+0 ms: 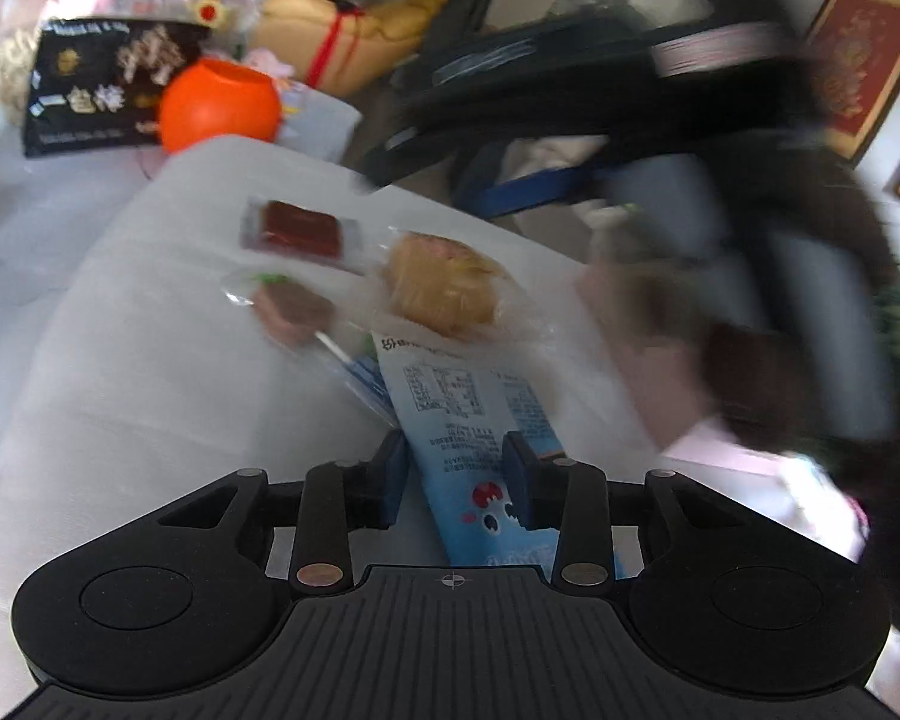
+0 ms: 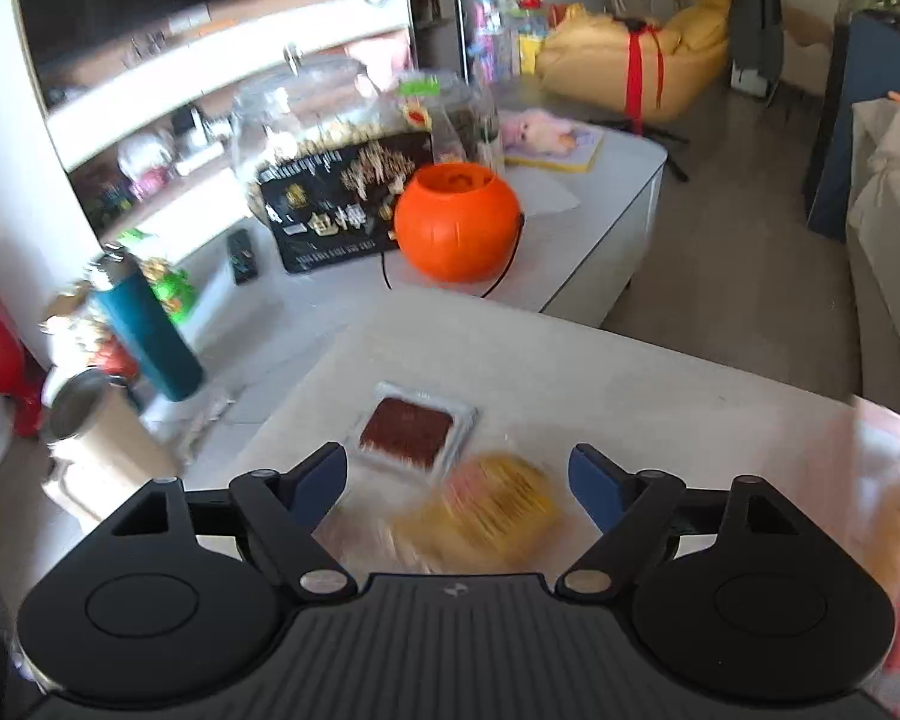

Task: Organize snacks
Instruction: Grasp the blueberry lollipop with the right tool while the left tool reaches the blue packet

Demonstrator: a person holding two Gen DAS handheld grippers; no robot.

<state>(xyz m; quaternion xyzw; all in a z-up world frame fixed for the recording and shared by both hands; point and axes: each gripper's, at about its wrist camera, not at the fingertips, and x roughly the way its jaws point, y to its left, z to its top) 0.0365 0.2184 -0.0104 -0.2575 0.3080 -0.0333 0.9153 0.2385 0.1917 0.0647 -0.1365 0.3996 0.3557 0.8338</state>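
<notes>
Pale blue foil marks the snack pouch point(image 1: 480, 420) that is clamped between the pads of the left gripper point(image 1: 455, 468), its printed back turned up and its far end reaching over the white table point(image 1: 150, 360). Taking the pouch as landmark, a wrapped lollipop point(image 1: 294, 309) is seen just beyond its far-left corner, its stick lying toward the pouch; a golden pastry in clear wrap point(image 1: 444, 288) lies just past the pouch's far end, and a dark red slab in a clear packet point(image 1: 297, 231) sits beyond both, close to the pastry. Well beyond the pouch, on a second white surface, an orange pumpkin bucket point(image 1: 219, 105) is set beside a black box point(image 1: 99, 87). The right gripper point(image 2: 457, 483) is held released above the pastry point(image 2: 492, 510) and the red packet point(image 2: 411, 432), nothing being pinched between its wide-spread jaws. A blurred shape to the pouch's right is possibly a hand.
</notes>
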